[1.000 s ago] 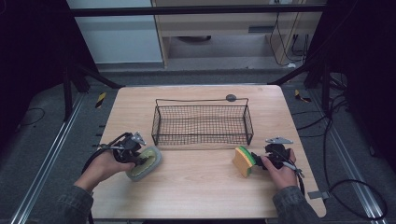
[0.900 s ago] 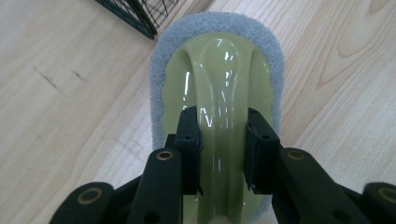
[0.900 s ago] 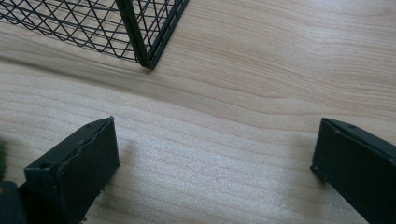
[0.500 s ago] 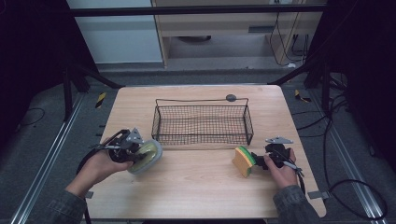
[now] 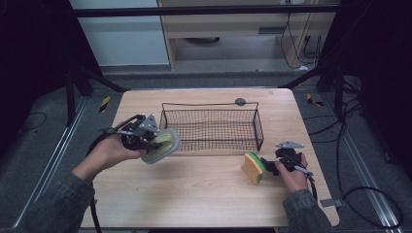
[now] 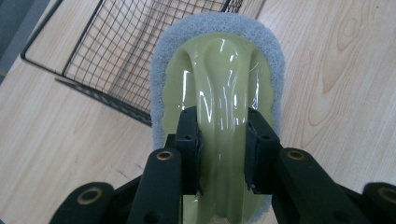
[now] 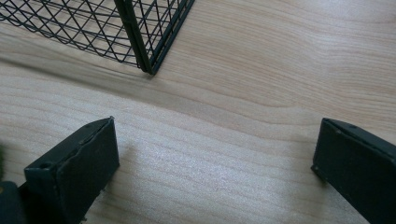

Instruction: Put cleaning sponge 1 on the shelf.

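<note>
Against the wire basket (image 5: 210, 124) on the table (image 5: 194, 194), the left gripper (image 5: 154, 141), clamped on the scrub pad's (image 5: 161, 144) handle, has lifted it toward the basket's left end, indicating loading is near, while the right gripper (image 7: 215, 168) stands spread beside the sponge (image 5: 253, 167).

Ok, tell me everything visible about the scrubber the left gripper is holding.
The scrubber is an oval pad: a pale grey, foam-like scouring rim around a glossy yellow-green plastic top with a raised central grip ridge. The left gripper clamps that ridge between its black jaws. It is held lifted and tilted beside the wire basket, near its left end.
</note>
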`<state>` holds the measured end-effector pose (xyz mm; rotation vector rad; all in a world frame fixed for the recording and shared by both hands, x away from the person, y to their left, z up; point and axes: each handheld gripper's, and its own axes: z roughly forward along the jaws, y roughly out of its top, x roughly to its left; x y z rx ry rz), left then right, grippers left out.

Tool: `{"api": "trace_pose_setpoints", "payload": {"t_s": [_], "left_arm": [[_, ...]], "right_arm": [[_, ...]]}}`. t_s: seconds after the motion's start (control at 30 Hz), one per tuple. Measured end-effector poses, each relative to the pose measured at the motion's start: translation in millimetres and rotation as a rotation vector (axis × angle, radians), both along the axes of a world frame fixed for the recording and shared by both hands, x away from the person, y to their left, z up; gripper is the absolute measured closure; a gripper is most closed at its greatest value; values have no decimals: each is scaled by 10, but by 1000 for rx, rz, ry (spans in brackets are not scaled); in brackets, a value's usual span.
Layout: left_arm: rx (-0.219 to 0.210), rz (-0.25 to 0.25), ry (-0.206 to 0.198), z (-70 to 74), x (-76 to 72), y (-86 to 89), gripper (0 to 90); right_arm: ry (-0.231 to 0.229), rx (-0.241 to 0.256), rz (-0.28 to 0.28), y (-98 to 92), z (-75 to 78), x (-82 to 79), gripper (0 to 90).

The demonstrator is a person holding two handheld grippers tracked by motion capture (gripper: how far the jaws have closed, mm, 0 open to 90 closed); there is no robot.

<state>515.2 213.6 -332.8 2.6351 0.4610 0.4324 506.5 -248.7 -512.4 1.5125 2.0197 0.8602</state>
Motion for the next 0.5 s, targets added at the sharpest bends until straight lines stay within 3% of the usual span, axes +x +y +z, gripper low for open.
{"api": "trace_pose_setpoints", "payload": {"t_s": [0.03, 0.17, 0.27, 0.5], "left_arm": [[12, -1, -24, 64, 40, -45, 703], [5, 7, -52, 169, 81, -85, 704], [9, 31, -116, 239, 111, -116, 704], [57, 53, -132, 238, 152, -112, 704]], "right_arm": [[-2, 0, 2, -2, -1, 0, 5], [-3, 0, 10, -19, -2, -15, 7], [-3, 3, 12, -56, -2, -32, 7], [-3, -4, 8, -139, -3, -71, 7]]}}
